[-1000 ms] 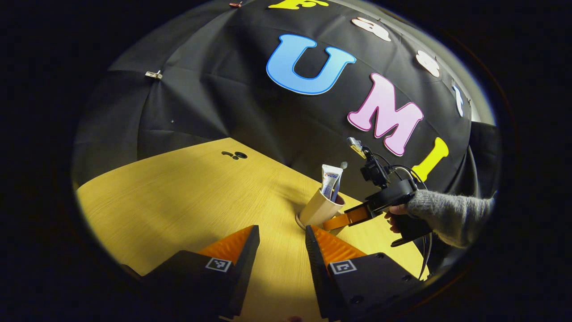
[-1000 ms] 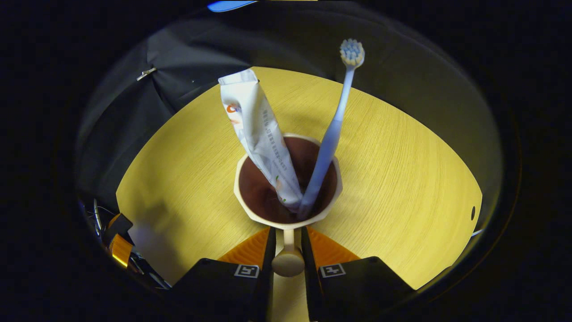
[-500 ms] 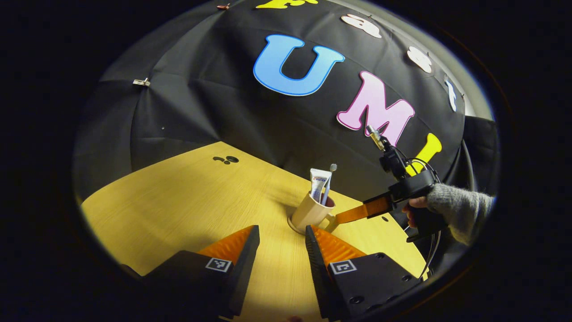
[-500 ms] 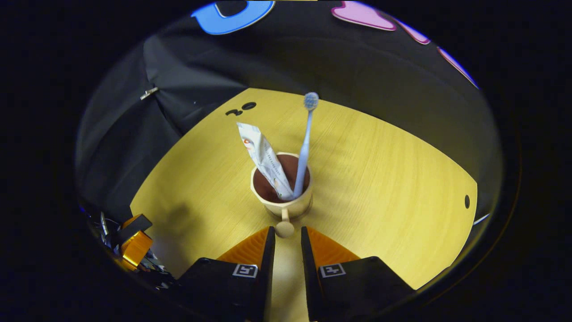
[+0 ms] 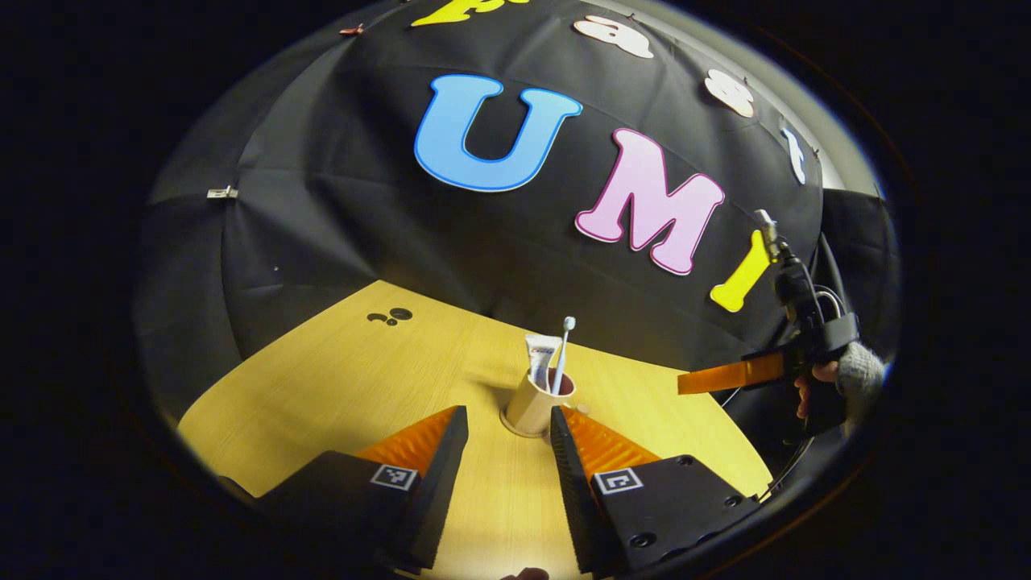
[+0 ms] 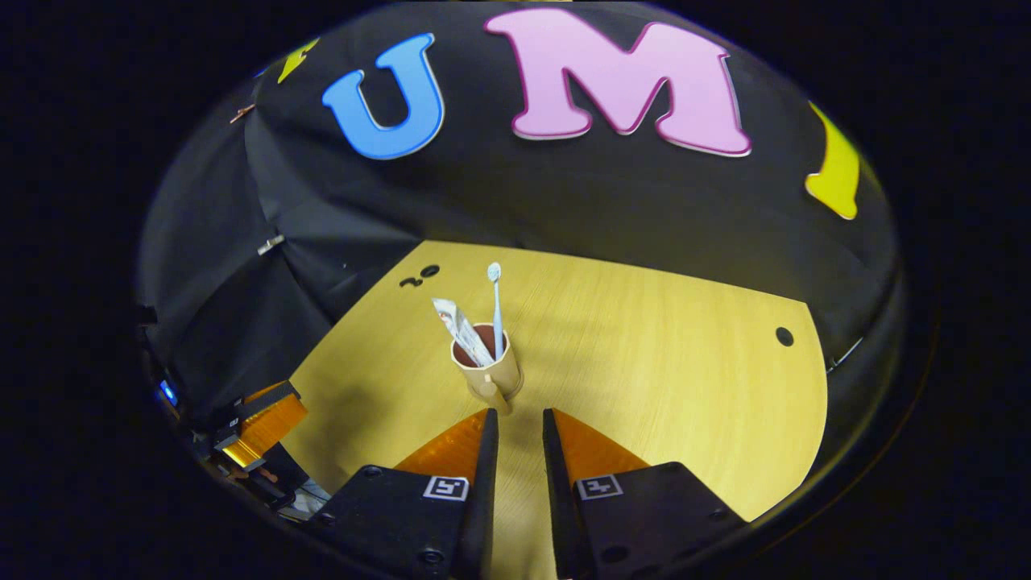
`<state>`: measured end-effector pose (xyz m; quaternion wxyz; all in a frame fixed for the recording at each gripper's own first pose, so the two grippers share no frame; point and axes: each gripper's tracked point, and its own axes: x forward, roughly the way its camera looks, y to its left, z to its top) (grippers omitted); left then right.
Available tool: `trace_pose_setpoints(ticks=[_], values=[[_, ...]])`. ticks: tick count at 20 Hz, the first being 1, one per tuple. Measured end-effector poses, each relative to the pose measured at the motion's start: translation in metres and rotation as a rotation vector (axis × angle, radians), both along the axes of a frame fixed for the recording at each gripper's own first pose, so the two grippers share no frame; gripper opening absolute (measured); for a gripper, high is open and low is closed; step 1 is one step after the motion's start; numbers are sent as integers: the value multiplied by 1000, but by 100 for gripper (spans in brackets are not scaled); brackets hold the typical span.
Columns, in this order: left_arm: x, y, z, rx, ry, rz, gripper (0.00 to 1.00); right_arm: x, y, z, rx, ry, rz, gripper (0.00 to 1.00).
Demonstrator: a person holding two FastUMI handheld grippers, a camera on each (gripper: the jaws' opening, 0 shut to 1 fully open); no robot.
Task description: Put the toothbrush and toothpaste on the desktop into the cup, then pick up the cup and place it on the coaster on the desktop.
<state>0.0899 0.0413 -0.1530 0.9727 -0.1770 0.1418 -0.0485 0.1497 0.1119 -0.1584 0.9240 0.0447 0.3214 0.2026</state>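
Note:
A beige cup (image 5: 532,403) stands upright on a round pale coaster (image 5: 511,426) near the far edge of the yellow table (image 5: 338,379). A white toothpaste tube (image 5: 541,354) and a pale blue toothbrush (image 5: 562,350) stick up out of it. My left gripper (image 5: 509,412) is open just short of the cup, with nothing between its fingers. In the right gripper view the cup (image 6: 491,372) turns its handle toward me, holding the toothpaste (image 6: 456,322) and toothbrush (image 6: 496,306). My right gripper (image 6: 519,417) is drawn back from the handle, its fingers a narrow gap apart and empty.
A hand in a grey sleeve (image 5: 858,372) holds the right gripper (image 5: 729,376) off the table's right side. The left gripper's orange finger (image 6: 266,419) shows at lower left. Dark cable holes (image 5: 391,316) mark the far left corner, and another hole (image 6: 784,336) sits near the right edge.
The right gripper let go of the cup's handle and pulled well back to the right. The cup went from tilted to upright on the coaster. The left gripper also backed away.

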Motion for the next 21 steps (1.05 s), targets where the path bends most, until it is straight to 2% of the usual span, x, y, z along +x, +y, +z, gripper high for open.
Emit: trace_pose_setpoints(ticks=[4, 9, 15, 21], values=[[-13, -18, 27, 18, 13, -31, 65, -28, -29, 34, 19, -102, -72, 33], [-28, -37, 66, 78, -41, -90, 66, -66, -49, 80, 62, -211, -143, 33], [-43, -39, 101, 142, -107, -70, 69, -103, -43, 103, 109, -315, -185, 32], [-65, -51, 119, 187, -187, -105, 72, -121, -43, 109, 110, -355, -188, 33]])
